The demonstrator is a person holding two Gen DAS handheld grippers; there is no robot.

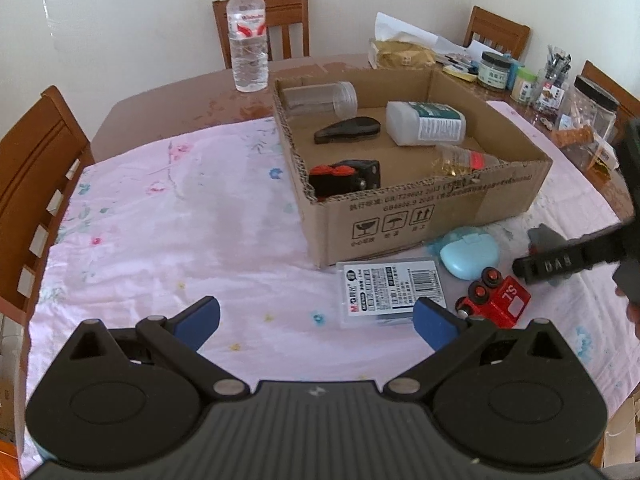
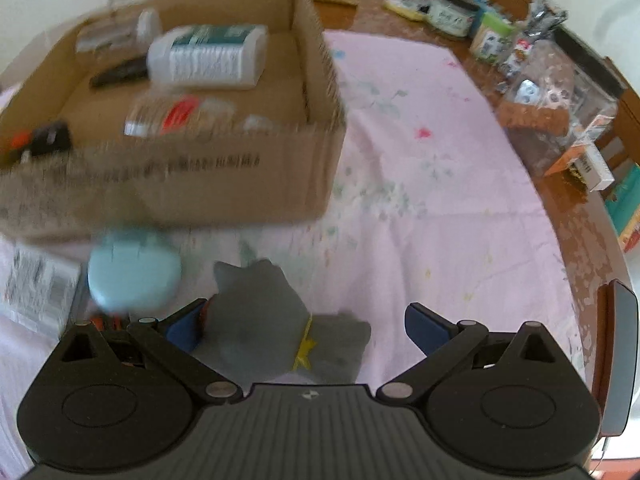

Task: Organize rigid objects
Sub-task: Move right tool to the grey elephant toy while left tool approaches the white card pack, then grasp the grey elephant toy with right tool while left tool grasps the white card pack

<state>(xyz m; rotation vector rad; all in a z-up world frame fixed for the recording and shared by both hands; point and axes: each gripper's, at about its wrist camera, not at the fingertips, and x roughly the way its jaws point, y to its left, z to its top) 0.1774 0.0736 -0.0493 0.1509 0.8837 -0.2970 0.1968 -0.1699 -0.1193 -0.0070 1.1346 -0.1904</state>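
Grey toy w/ yellow star – betw. wide-open right gripper; left gripper open too.

Corrugated cardboard box, floral cloth, matt plastic tongs

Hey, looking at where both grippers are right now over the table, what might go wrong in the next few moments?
The right gripper is open around the grey toy, which sits off-centre against one finger, so closing may pinch it unevenly or push it away.

The blue case and red toy train lie close by; a finger could knock them.

The right wrist view is motion-blurred, suggesting fast movement near the cardboard box, risking a bump.
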